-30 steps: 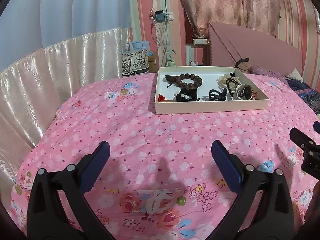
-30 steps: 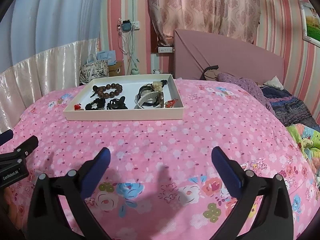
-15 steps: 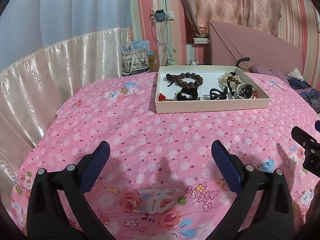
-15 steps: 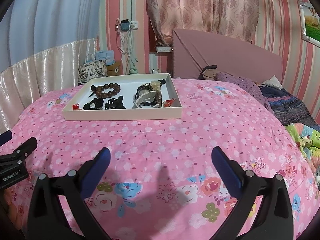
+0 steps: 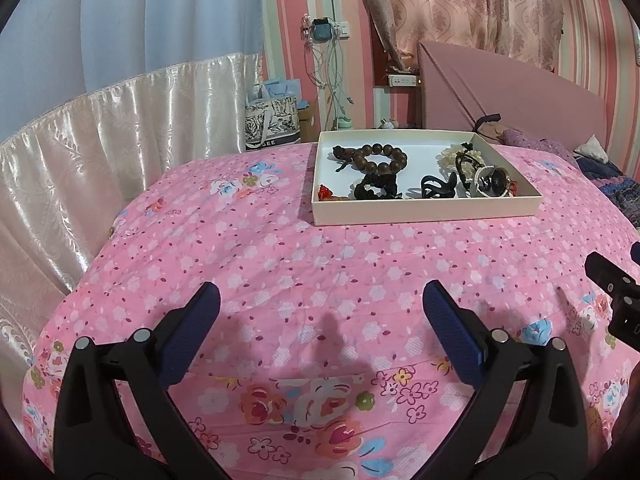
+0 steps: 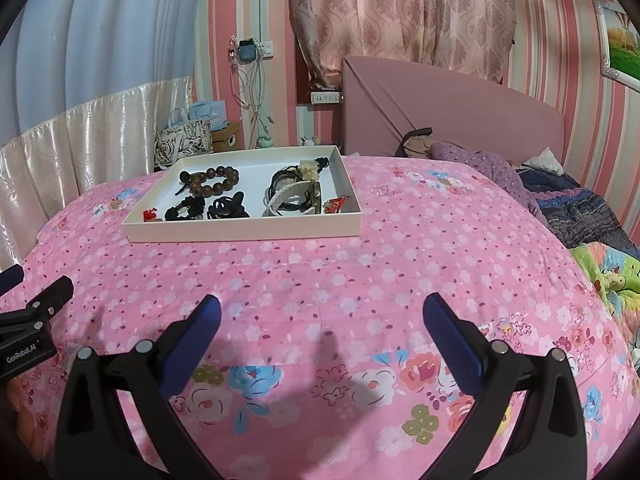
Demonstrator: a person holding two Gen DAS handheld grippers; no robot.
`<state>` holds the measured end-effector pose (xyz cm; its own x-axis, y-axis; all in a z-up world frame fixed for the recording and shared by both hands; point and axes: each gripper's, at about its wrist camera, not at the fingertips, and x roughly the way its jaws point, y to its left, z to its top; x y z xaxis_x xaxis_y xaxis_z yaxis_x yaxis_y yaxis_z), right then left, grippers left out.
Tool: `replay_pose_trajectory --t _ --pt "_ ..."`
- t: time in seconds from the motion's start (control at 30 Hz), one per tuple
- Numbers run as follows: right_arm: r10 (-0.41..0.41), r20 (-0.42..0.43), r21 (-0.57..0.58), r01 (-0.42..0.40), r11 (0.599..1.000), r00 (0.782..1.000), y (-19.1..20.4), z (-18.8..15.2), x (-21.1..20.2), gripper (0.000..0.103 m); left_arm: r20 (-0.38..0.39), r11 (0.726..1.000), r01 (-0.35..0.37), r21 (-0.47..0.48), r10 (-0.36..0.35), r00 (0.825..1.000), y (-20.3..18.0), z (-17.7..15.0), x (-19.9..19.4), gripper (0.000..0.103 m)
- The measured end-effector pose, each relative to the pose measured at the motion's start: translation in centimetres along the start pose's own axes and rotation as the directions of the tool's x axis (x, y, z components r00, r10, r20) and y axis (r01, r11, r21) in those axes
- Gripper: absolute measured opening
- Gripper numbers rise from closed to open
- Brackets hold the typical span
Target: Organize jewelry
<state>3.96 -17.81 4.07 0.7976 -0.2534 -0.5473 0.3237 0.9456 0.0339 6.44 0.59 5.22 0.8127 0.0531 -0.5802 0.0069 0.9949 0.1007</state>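
A shallow cream tray [image 5: 424, 211] sits on the pink floral bedspread, well beyond both grippers; it also shows in the right wrist view [image 6: 244, 231]. In it lie a brown bead bracelet [image 5: 378, 157], a black braided piece [image 5: 376, 188], a black hair clip [image 5: 438, 186], a small red charm [image 5: 326, 192] and a watch with cords [image 5: 492, 179]. My left gripper [image 5: 320, 308] is open and empty above the bedspread. My right gripper [image 6: 320, 310] is open and empty, right of the left one.
The bed's pink headboard [image 6: 452, 112] stands behind the tray. Rumpled dark and green bedding [image 6: 592, 216] lies at the right. A satin curtain [image 5: 100, 152] hangs along the left side. Gift bags [image 5: 272, 120] and hanging cables stand by the wall.
Both views have shifted slightly; the tray sits a little nearer and lower in the frames. Both grippers stay open and empty.
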Motion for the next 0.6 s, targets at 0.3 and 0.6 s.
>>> replay_pose_trajectory --t 0.3,0.6 --pt "-0.004 0.001 -0.001 0.004 1.0 1.0 0.06 0.02 0.05 0.101 0.0 1.0 -0.001 0.001 0.001 1.0 -0.16 0.04 0.0 0.1" --pt "-0.003 0.0 0.0 0.003 1.0 1.0 0.04 0.04 0.06 0.101 0.003 1.0 -0.002 0.0 0.002 1.0 -0.12 0.04 -0.06 0.1"
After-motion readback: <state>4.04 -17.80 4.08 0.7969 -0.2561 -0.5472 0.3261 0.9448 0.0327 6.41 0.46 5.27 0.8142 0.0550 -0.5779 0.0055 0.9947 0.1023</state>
